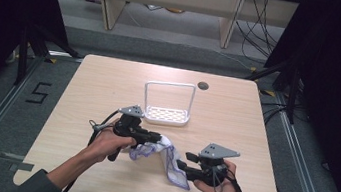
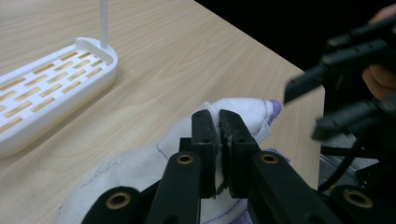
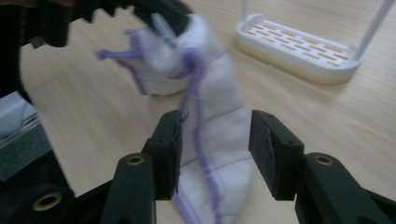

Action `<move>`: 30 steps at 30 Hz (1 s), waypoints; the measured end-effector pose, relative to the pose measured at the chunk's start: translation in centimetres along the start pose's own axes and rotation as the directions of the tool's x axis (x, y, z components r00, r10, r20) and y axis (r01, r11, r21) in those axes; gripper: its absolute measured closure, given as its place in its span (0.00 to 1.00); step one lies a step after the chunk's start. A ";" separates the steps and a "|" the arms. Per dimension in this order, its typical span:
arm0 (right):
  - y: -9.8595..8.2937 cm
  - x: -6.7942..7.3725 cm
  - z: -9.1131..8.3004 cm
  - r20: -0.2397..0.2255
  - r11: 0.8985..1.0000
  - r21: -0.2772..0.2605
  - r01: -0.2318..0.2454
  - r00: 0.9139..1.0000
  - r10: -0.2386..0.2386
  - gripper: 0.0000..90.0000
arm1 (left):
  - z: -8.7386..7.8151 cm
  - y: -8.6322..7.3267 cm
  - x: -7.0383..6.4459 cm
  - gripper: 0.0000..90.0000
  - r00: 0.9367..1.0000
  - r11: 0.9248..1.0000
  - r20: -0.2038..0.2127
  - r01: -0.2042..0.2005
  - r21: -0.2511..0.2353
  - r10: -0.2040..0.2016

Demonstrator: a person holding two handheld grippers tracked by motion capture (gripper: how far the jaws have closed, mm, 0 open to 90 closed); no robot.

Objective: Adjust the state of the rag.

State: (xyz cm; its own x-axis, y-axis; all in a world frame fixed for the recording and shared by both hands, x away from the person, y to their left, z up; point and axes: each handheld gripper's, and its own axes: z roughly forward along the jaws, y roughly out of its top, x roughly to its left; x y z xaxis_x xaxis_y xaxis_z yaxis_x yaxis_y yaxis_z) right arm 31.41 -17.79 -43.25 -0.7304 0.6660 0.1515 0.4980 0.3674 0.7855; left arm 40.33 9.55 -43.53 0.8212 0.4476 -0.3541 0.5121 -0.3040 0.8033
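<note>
A white cloth with purple stitched edges hangs over the near middle of the wooden table. My left gripper is shut on its upper fold, and in the left gripper view the black jaws pinch the cloth tight at the left gripper's tip. My right gripper sits low to the right with its jaws open. In the right gripper view the cloth hangs down between the two spread pads of the right gripper, close to the left pad.
A white slotted rack with a tall wire frame stands past the cloth at the table's middle; its base lies left of my left gripper and far right of my right one. A round cable hole is behind it.
</note>
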 end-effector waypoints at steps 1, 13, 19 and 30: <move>-0.1 0.4 0.3 -0.009 1.000 0.003 0.011 1.000 -0.011 0.64 | 0.0 0.1 0.1 0.94 1.000 1.000 0.010 0.003 0.002 -0.003; 0.0 1.0 5.0 0.036 0.997 0.074 0.034 0.999 -0.036 0.66 | 0.1 0.4 0.1 0.94 1.000 1.000 0.002 0.013 0.000 -0.013; 0.4 1.1 6.3 0.049 0.993 0.072 0.098 0.994 -0.102 0.84 | 0.2 0.3 0.1 0.94 0.999 1.000 0.015 0.030 0.000 -0.030; 1.0 0.9 2.9 0.010 0.982 0.002 0.186 0.982 -0.186 1.00 | -2.2 0.3 -0.3 0.95 0.997 0.998 0.066 0.038 -0.039 -0.036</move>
State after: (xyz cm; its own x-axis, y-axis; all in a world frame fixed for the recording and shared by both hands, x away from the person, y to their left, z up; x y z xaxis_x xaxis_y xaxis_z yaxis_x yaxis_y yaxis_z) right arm 32.65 -14.90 -44.06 -0.8057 0.5923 -0.0037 0.3539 0.4864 0.7989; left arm 39.67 11.20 -42.16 0.8173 0.4016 -0.4132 0.5328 -0.2534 0.8074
